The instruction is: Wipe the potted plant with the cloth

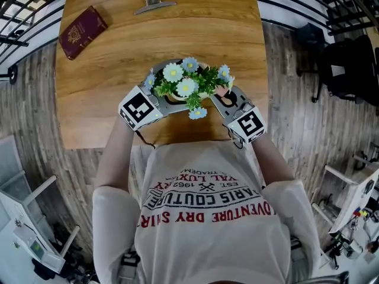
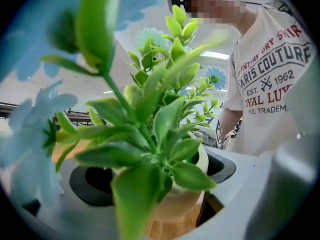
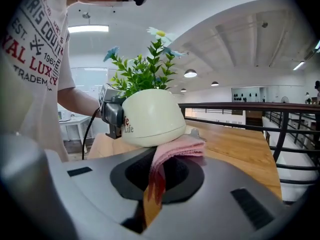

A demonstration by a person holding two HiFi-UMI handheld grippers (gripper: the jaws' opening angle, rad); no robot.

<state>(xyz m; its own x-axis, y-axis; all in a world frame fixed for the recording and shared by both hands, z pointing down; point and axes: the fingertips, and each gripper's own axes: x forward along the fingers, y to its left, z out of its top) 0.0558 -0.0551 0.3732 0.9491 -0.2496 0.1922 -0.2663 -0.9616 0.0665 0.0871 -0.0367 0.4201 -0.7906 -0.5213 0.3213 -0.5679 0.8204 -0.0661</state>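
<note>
The potted plant (image 1: 186, 84), with green leaves and blue and white daisies in a cream pot (image 3: 150, 116), stands out near the table's front edge. My left gripper (image 1: 159, 103) is shut on the pot (image 2: 176, 204) from the left, its jaws on either side of the rim under the leaves (image 2: 150, 129). In my right gripper (image 3: 160, 179), which is shut, a folded pink cloth (image 3: 177, 148) is pressed against the pot's lower right side. The head view shows only a small pink bit of the cloth (image 1: 221, 91) beside the right gripper (image 1: 230, 101). Leaves hide most of the pot from above.
The wooden table (image 1: 166, 40) carries a dark red passport (image 1: 82, 32) at the far left and a metal clip (image 1: 154, 5) at the far middle. A black railing (image 3: 280, 119) runs past the table's right side. A person's torso is close behind both grippers.
</note>
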